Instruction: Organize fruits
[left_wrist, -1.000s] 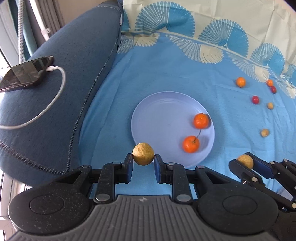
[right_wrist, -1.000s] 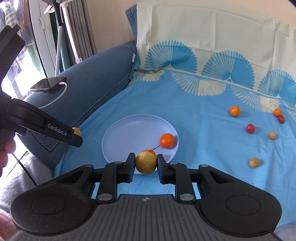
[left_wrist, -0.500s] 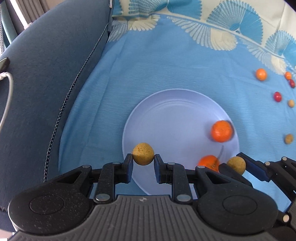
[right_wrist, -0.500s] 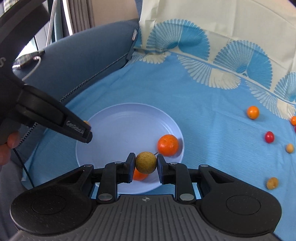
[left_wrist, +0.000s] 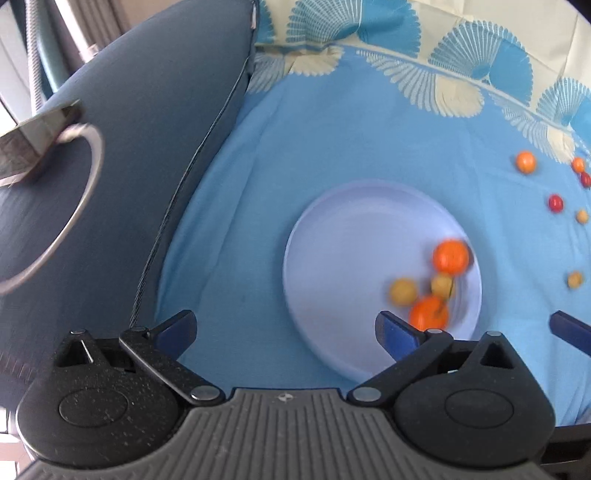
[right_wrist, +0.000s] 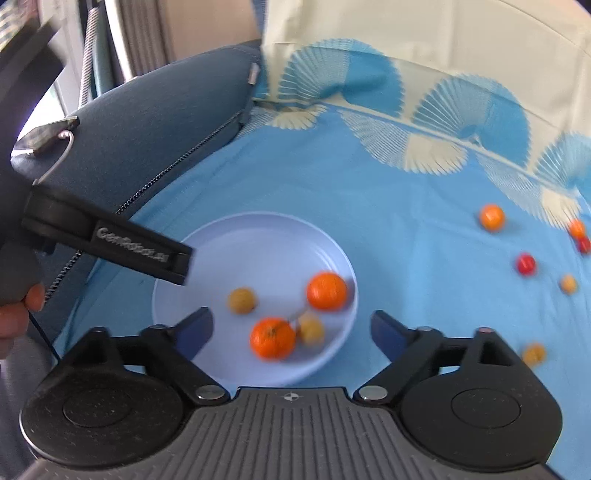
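Note:
A pale blue plate (left_wrist: 343, 229) (right_wrist: 258, 240) lies on the blue cloth. It holds two oranges joined by a stem (left_wrist: 450, 256) (right_wrist: 327, 291) and two small yellow-brown fruits (left_wrist: 403, 291) (right_wrist: 242, 300). My left gripper (left_wrist: 284, 332) is open and empty above the plate's near left edge. My right gripper (right_wrist: 291, 330) is open and empty above the plate's near side; one of its fingers (left_wrist: 569, 332) shows in the left wrist view. The left gripper's finger (right_wrist: 110, 243) shows in the right wrist view.
Several small orange, red and yellow fruits (left_wrist: 525, 161) (right_wrist: 491, 217) lie loose on the cloth to the right of the plate. A dark blue cushion (left_wrist: 129, 147) rises on the left, with a phone (left_wrist: 33, 136) and white cable on it.
Both grippers have opened and let go of their yellow-brown fruits, which now lie in the plate. Both grippers have pulled back and up.

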